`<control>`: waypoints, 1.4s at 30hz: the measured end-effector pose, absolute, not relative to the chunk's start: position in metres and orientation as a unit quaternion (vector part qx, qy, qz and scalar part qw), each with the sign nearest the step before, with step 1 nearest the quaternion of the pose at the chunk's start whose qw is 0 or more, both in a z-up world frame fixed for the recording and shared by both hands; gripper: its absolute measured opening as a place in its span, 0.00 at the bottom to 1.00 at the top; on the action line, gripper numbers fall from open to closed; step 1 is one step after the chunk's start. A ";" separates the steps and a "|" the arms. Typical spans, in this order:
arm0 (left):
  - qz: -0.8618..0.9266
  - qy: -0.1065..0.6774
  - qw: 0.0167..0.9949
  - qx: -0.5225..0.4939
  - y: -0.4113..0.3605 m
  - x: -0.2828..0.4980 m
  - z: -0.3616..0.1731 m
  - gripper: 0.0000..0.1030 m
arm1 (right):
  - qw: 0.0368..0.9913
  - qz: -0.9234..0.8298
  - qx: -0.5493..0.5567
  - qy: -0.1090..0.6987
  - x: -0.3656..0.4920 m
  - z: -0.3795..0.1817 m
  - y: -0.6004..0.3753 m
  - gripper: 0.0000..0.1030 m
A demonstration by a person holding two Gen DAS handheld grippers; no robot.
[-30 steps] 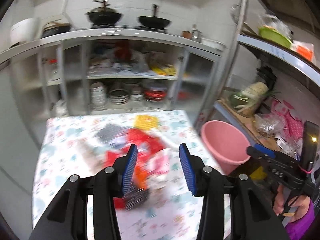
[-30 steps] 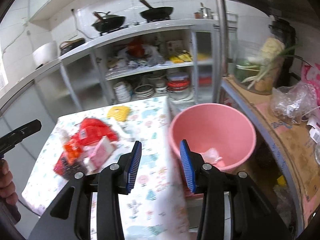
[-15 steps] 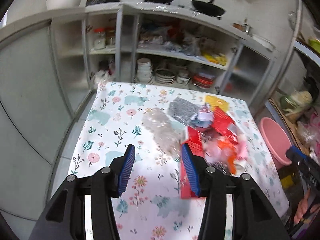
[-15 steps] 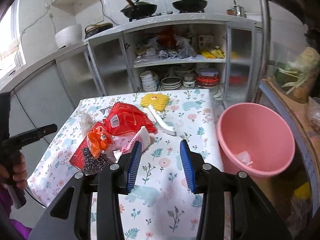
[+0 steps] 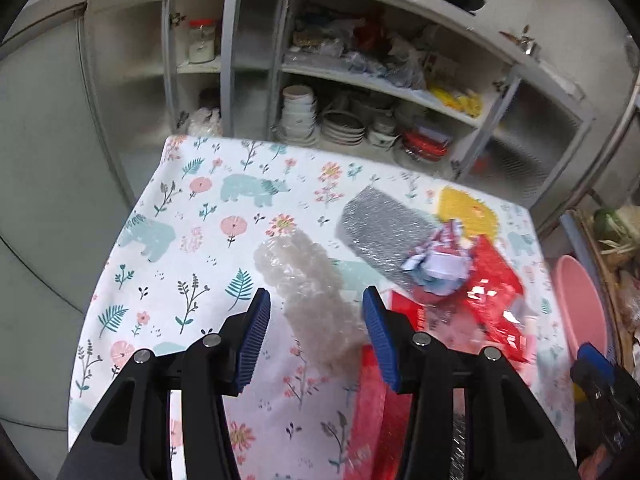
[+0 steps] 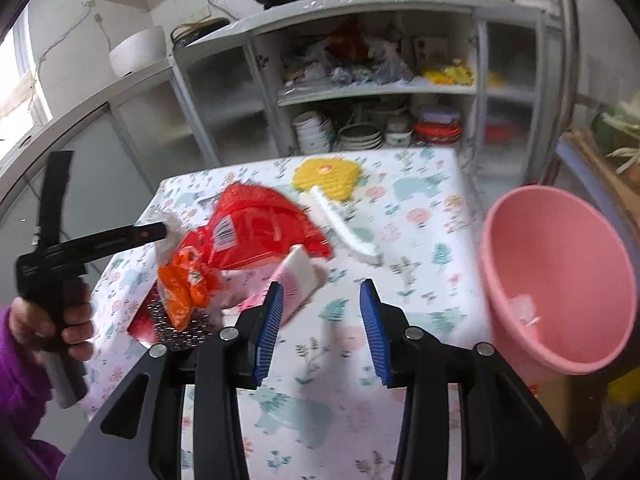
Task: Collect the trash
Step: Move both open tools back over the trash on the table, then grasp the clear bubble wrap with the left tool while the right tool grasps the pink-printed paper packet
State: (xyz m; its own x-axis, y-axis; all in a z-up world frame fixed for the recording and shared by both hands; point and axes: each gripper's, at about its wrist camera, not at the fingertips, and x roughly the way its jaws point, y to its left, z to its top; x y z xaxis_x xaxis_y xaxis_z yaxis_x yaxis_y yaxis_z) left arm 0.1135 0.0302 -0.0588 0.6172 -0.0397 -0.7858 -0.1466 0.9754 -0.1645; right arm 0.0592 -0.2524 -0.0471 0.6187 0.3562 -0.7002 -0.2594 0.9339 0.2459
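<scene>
Trash lies piled on the floral tablecloth (image 5: 192,216). A clear crumpled plastic bag (image 5: 308,280) lies just ahead of my left gripper (image 5: 316,320), in line with the gap; the jaws stand open and the pads do not press it. To its right are a silver wrapper (image 5: 380,228), crumpled paper (image 5: 436,264) and a red wrapper (image 5: 492,284). My right gripper (image 6: 320,312) hovers open over the cloth, its left finger next to a pink packet (image 6: 296,280). An orange bag (image 6: 188,284) and the red wrapper (image 6: 256,232) lie further left.
A pink bucket (image 6: 560,280) stands off the table's right side with a scrap inside. A yellow pad (image 6: 326,178) and a white stick (image 6: 344,224) lie toward the far edge. A shelf unit with bowls (image 5: 298,114) stands behind. A hand (image 6: 52,320) in a purple sleeve holds the left gripper.
My left gripper swung left and sank from the red pile toward the clear plastic bag. My right gripper moved left from over the bucket to over the tablecloth beside the pink packet.
</scene>
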 end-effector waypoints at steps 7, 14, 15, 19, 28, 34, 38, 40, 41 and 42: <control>0.020 0.421 0.901 -0.100 0.035 0.111 -0.057 0.22 | 0.876 0.202 0.088 0.429 0.070 -0.053 -0.228 0.39; 0.005 0.394 0.914 -0.100 0.043 0.088 -0.036 0.21 | 0.860 0.184 0.110 0.463 0.075 -0.067 -0.218 0.40; 0.002 0.392 0.915 -0.100 0.044 0.084 -0.034 0.21 | 0.859 0.181 0.113 0.466 0.077 -0.068 -0.217 0.40; -0.007 0.385 0.917 -0.103 0.046 0.068 -0.026 0.21 | 0.853 0.170 0.127 0.477 0.079 -0.075 -0.216 0.39; -0.024 0.370 0.923 -0.099 0.041 0.042 -0.012 0.21 | 0.863 0.166 0.125 0.460 0.057 -0.065 -0.227 0.10; -0.040 0.363 0.926 -0.092 0.031 0.032 -0.001 0.21 | 0.876 0.163 0.119 0.437 0.037 -0.047 -0.242 0.10; -0.055 0.357 0.929 -0.083 0.017 0.026 0.007 0.21 | 0.883 0.157 0.131 0.423 0.028 -0.040 -0.258 0.10; -0.067 0.355 0.930 -0.074 0.005 0.025 0.010 0.21 | 0.887 0.152 0.138 0.414 0.024 -0.036 -0.268 0.10; -0.070 0.355 0.930 -0.071 0.001 0.026 0.011 0.21 | 0.890 0.148 0.141 0.407 0.022 -0.033 -0.274 0.10; -0.077 0.354 0.930 -0.068 -0.007 0.026 0.013 0.21 | 0.892 0.145 0.144 0.403 0.021 -0.032 -0.279 0.10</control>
